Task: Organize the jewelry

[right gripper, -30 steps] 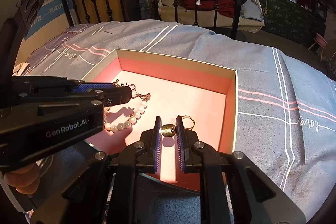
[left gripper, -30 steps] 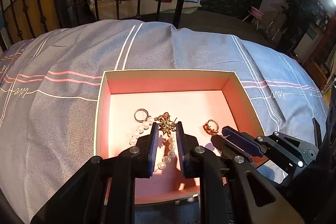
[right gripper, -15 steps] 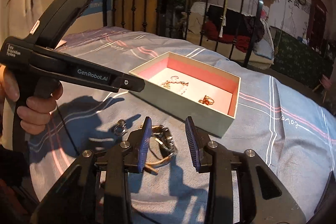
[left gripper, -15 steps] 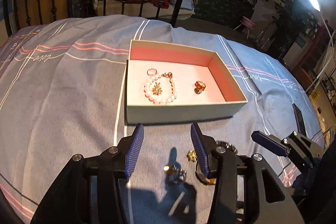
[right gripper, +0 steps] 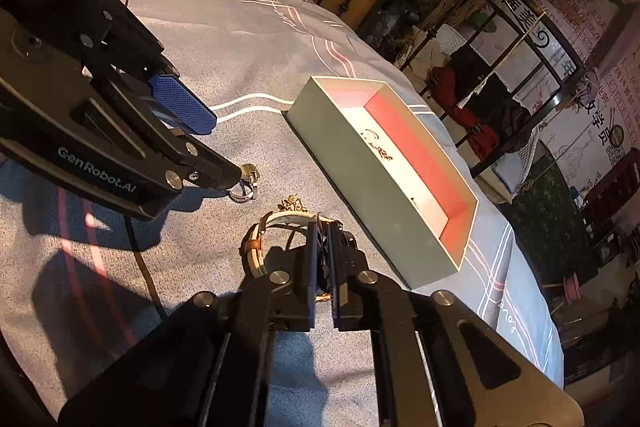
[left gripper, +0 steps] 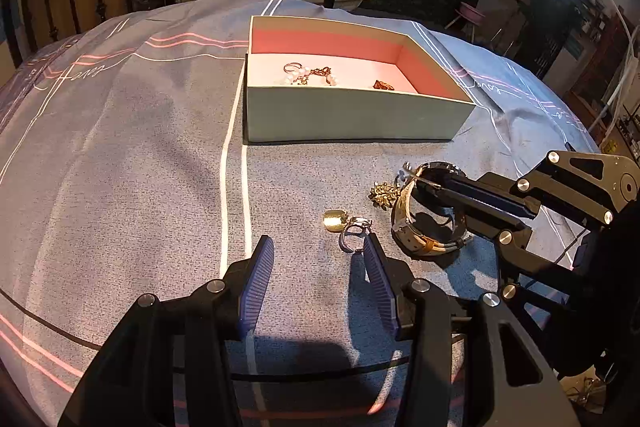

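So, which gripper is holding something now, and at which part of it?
The right gripper is shut on the watch, pinching it at the dark case end. The left gripper is open and holds nothing.

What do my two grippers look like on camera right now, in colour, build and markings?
Both are matte black angular frames with round silver bolt heads. The left gripper has flat fingers faced with ribbed blue pads; the right gripper has the same blue-edged fingers. White "GenRobot.AI" lettering runs along the left one's side. No cables or sleeves show clearly.
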`<action>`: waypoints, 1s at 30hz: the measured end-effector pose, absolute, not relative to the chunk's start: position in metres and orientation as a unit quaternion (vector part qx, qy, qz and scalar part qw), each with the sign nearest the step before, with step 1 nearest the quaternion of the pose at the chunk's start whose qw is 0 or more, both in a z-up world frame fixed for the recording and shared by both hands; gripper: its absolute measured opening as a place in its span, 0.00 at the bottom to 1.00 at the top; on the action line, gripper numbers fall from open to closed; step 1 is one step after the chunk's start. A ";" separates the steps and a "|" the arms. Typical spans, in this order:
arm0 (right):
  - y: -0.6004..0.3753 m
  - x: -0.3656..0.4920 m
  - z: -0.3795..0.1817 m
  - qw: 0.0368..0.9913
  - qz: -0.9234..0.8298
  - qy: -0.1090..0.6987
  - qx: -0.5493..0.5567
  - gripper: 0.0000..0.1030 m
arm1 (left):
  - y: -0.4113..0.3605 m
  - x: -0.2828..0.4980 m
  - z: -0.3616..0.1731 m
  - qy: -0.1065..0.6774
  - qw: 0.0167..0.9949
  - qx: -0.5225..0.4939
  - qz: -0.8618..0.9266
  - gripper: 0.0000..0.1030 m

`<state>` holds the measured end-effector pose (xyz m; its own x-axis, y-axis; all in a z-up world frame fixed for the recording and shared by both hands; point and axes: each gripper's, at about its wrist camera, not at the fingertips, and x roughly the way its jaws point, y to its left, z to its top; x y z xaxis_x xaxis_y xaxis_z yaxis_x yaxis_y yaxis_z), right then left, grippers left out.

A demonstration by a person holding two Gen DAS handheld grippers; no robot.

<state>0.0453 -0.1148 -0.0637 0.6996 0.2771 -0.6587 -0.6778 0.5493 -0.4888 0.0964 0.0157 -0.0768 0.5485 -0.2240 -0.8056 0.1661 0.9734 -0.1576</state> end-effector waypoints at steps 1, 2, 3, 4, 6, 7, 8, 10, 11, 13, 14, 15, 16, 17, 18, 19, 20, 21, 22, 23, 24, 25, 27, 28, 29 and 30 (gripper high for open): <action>-0.117 0.044 -0.064 0.842 0.280 0.263 -0.378 0.03 | 0.015 0.097 -0.077 0.462 0.880 -0.029 -0.112 0.45; -0.119 0.044 -0.063 0.846 0.281 0.261 -0.370 0.03 | 0.014 0.098 -0.078 0.461 0.880 -0.027 -0.113 0.45; -0.123 0.043 -0.061 0.853 0.280 0.259 -0.357 0.03 | 0.012 0.098 -0.078 0.460 0.880 -0.025 -0.115 0.45; -0.127 0.044 -0.059 0.860 0.277 0.260 -0.341 0.03 | 0.011 0.098 -0.078 0.460 0.880 -0.025 -0.117 0.45; -0.136 0.047 -0.054 0.871 0.279 0.269 -0.302 0.03 | 0.009 0.099 -0.079 0.459 0.880 -0.023 -0.123 0.47; -0.141 0.049 -0.050 0.878 0.281 0.272 -0.277 0.03 | 0.008 0.099 -0.080 0.459 0.880 -0.022 -0.124 0.47; -0.148 0.051 -0.046 0.884 0.282 0.278 -0.249 0.03 | 0.007 0.099 -0.081 0.458 0.880 -0.020 -0.126 0.48; -0.161 0.056 -0.039 0.896 0.279 0.285 -0.196 0.03 | 0.004 0.100 -0.082 0.457 0.880 -0.014 -0.125 0.49; -0.168 0.058 -0.035 0.901 0.280 0.286 -0.167 0.03 | 0.003 0.100 -0.082 0.456 0.881 -0.011 -0.126 0.49; -0.180 0.061 -0.031 0.906 0.280 0.294 -0.119 0.03 | -0.001 0.102 -0.083 0.456 0.882 -0.003 -0.124 0.49; -0.184 0.061 -0.030 0.909 0.276 0.294 -0.106 0.03 | -0.002 0.103 -0.083 0.455 0.882 0.002 -0.123 0.48; -0.185 0.062 -0.031 0.910 0.276 0.295 -0.098 0.03 | -0.005 0.103 -0.084 0.454 0.883 0.011 -0.122 0.48; -0.186 0.062 -0.031 0.910 0.274 0.296 -0.095 0.03 | -0.009 0.104 -0.085 0.454 0.883 0.024 -0.119 0.48; -0.185 0.062 -0.032 0.910 0.274 0.297 -0.092 0.03 | -0.012 0.103 -0.086 0.452 0.884 0.036 -0.114 0.46; -0.185 0.061 -0.033 0.910 0.276 0.297 -0.089 0.03 | -0.014 0.103 -0.086 0.448 0.886 0.046 -0.110 0.41; -0.183 0.061 -0.034 0.910 0.277 0.297 -0.088 0.03 | -0.016 0.101 -0.086 0.444 0.888 0.053 -0.107 0.37; -0.181 0.058 -0.034 0.909 0.278 0.297 -0.088 0.03 | -0.016 0.101 -0.086 0.441 0.890 0.055 -0.106 0.29; -0.180 0.057 -0.034 0.909 0.280 0.297 -0.086 0.03 | -0.016 0.100 -0.085 0.438 0.891 0.056 -0.106 0.19; -0.179 0.057 -0.034 0.909 0.281 0.296 -0.083 0.03 | -0.015 0.100 -0.084 0.437 0.892 0.056 -0.106 0.17; -0.178 0.057 -0.034 0.909 0.282 0.296 -0.081 0.03 | -0.013 0.101 -0.084 0.437 0.891 0.052 -0.109 0.17; -0.178 0.056 -0.034 0.909 0.283 0.296 -0.079 0.03 | -0.011 0.100 -0.083 0.435 0.892 0.048 -0.113 0.17; -0.180 0.055 -0.033 0.909 0.283 0.295 -0.078 0.03 | -0.010 0.099 -0.081 0.432 0.893 0.045 -0.115 0.17; -0.180 0.055 -0.033 0.909 0.284 0.294 -0.075 0.03 | -0.006 0.096 -0.076 0.426 0.895 0.030 -0.127 0.17; -0.180 0.054 -0.032 0.910 0.285 0.293 -0.074 0.03 | -0.005 0.095 -0.074 0.423 0.896 0.025 -0.130 0.17; -0.181 0.053 -0.031 0.910 0.285 0.292 -0.072 0.03 | -0.003 0.094 -0.072 0.420 0.898 0.022 -0.131 0.17; -0.181 0.053 -0.031 0.911 0.285 0.291 -0.072 0.03 | -0.002 0.093 -0.070 0.418 0.899 0.020 -0.132 0.17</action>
<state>0.0529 -0.1807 -0.0307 0.6684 0.4771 -0.5706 -0.5603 0.8275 0.0355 0.0929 -0.0023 -0.0697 0.6165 -0.2200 -0.7559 0.2539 0.9644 -0.0736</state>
